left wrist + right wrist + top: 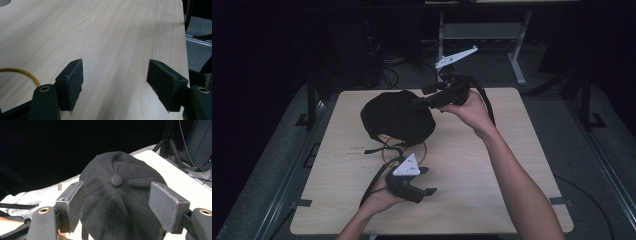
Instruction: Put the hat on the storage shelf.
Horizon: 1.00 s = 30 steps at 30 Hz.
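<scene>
Two grippers, both spread, empty. Your right gripper (424,100) at the black fabric cap's (397,116) three o'clock edge; left gripper (428,181) idle at six o'clock on pale wooden counter (492,165). Likely step: approach; next, close on the crown.

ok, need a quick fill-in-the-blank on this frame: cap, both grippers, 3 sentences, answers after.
1. The black cap lies on the wooden ____.
2. The right gripper has its jaws ____ over the cap's top button.
3. Between the open jaws of the left gripper there is bare ____.

Answers: table; open; tabletop
</scene>
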Motion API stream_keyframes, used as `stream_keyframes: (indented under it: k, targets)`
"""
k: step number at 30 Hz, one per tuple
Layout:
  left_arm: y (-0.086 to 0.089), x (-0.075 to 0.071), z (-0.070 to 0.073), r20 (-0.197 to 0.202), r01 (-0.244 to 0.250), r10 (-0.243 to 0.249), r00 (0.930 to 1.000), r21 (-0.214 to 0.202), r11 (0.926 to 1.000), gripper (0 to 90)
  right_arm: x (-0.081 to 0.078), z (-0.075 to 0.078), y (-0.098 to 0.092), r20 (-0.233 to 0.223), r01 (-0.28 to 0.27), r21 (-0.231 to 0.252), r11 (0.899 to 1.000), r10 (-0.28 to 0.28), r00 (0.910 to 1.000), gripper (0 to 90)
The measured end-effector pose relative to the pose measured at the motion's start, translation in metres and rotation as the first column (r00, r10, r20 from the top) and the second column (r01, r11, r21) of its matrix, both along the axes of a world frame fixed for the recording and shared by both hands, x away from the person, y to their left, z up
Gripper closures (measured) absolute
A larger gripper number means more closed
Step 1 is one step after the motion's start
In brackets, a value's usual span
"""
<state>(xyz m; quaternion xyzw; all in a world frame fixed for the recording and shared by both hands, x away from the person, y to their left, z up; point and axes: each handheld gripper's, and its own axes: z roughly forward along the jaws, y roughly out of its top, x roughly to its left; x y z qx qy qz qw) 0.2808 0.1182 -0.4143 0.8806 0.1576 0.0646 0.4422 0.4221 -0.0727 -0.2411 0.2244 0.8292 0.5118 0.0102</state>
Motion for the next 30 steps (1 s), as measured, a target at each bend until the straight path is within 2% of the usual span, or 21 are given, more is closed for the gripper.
stream_keyframes:
  k: [5,15,18,21,26,30]
  targets:
    - [0.001,0.001,0.0,0.018,-0.004,0.003,0.9998,0.004,1.0,28.5,-0.003,-0.001,-0.012,0.001,0.012,0.003,1.0,-0.012,0.9999,26.9]
    - [-0.001,0.0,-0.001,0.01,-0.004,0.004,0.9999,-0.003,1.0,28.5,-0.011,-0.006,-0.034,0.005,0.032,0.007,0.999,-0.032,0.9995,26.5]
    - [-0.001,0.0,-0.001,0.016,0.0,0.0,0.9999,-0.001,1.0,28.5,-0.012,-0.009,-0.04,-0.004,0.038,-0.008,0.999,-0.038,0.9993,26.2]
    - [-0.001,0.0,-0.001,0.019,-0.001,0.001,0.9998,-0.004,1.0,28.5,-0.013,-0.01,-0.044,0.006,0.042,-0.002,0.999,-0.042,0.9991,26.2]
    - [-0.001,0.001,-0.001,0.021,-0.001,0.0,0.9998,0.008,1.0,28.5,-0.017,-0.016,-0.058,0.006,0.065,0.011,0.998,-0.066,0.9978,26.2]
    - [-0.001,0.0,-0.001,0.02,-0.004,0.004,0.9998,-0.004,1.0,28.5,-0.02,-0.021,-0.066,0.0,0.085,0.007,0.996,-0.085,0.9964,26.1]
